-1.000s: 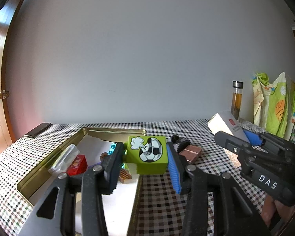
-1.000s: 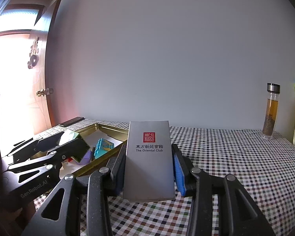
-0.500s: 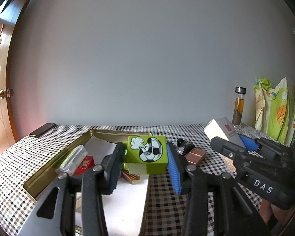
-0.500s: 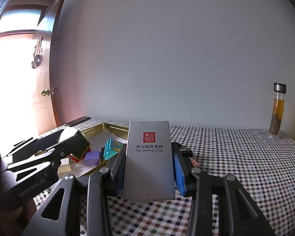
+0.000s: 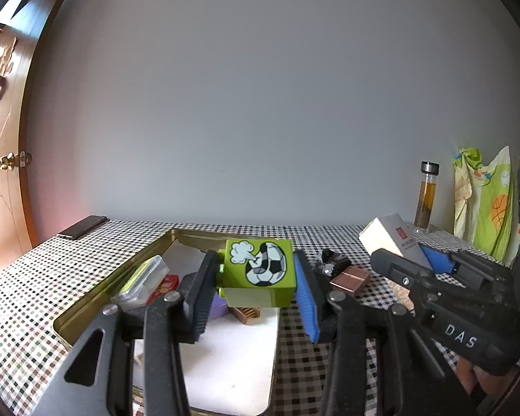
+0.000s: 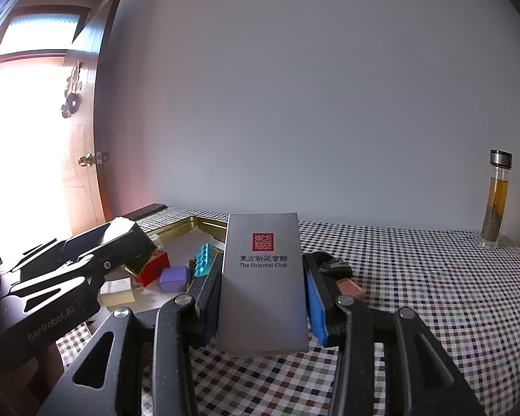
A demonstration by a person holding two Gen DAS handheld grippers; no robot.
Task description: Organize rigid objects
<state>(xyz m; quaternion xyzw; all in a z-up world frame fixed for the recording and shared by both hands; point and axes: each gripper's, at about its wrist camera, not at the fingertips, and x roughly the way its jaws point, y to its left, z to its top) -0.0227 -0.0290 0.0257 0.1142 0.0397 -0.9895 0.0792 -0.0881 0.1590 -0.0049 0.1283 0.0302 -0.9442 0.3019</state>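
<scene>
My left gripper is shut on a green block with a football picture, held above the gold tin tray. My right gripper is shut on a grey box printed "The Oriental Club", held above the checkered table beside the tray. The grey box also shows at the right in the left wrist view. In the tray lie a red block, a purple cube, a teal comb-like piece and a clear case.
A copper-coloured box and a small black object lie on the table right of the tray. A glass bottle of amber liquid stands at the back right. A dark phone lies at the back left. A patterned cloth hangs at the right.
Both grippers have risen slightly and moved over the tray with their objects held. More of the tray's contents show in the right wrist view.
</scene>
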